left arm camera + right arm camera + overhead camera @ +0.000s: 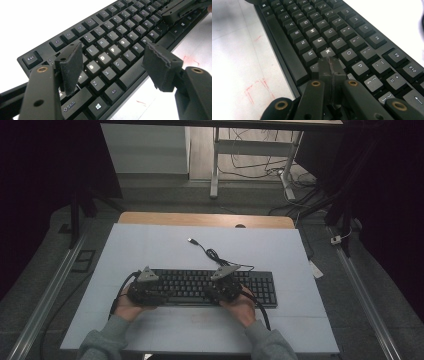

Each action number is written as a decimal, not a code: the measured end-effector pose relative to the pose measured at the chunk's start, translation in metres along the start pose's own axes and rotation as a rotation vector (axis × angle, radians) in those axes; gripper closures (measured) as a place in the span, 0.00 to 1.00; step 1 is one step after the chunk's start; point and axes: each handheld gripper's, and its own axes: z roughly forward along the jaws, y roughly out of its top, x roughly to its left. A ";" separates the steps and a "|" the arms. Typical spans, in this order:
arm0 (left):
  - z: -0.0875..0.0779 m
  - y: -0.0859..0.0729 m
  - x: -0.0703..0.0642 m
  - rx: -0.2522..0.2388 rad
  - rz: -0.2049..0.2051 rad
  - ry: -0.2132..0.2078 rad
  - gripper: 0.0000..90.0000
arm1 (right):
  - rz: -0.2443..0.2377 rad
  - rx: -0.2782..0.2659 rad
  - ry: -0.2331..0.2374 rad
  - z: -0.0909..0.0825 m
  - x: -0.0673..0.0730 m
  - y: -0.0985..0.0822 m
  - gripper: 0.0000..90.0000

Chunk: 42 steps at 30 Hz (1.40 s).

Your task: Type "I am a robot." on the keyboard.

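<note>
The right gripper [331, 65], jaws pressed together, is hovering over the K key [328, 52] on the keyboard [212, 287] at mid-table – its broad tip risks catching neighbouring keys – while the left gripper [113, 66] is hanging spread

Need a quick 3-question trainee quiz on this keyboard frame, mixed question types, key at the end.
1. True or false: the right tongs are pressed shut, tips down among the keys of the keyboard.
2. Multiple choice: the left tongs are (A) shut on the cable, (B) open above the keys, (C) shut on a keycap.
3. Short answer: in the high view, where does the USB plug lie relative to the keyboard?

Key:
1. True.
2. B; the jaws stand wide apart over the letter keys with nothing between them.
3. Beyond its far edge, loose on the white table, at the end of the cable.
</note>
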 end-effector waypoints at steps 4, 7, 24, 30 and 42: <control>0.000 0.000 0.000 0.002 0.000 0.000 0.36 | -0.006 0.003 -0.001 0.001 0.000 -0.001 1.00; 0.000 0.000 0.000 0.002 0.000 -0.001 0.36 | -0.003 0.005 -0.002 0.001 0.000 -0.001 1.00; -0.001 0.000 0.001 -0.006 -0.002 0.003 0.36 | -0.009 -0.074 -0.016 -0.014 -0.002 -0.002 1.00; -0.001 0.000 0.001 -0.006 0.001 0.006 0.36 | 0.013 -0.113 -0.044 -0.032 -0.009 -0.012 0.97; -0.002 0.000 0.001 -0.012 -0.001 0.011 0.36 | 0.045 -0.177 -0.112 -0.062 -0.023 -0.035 0.61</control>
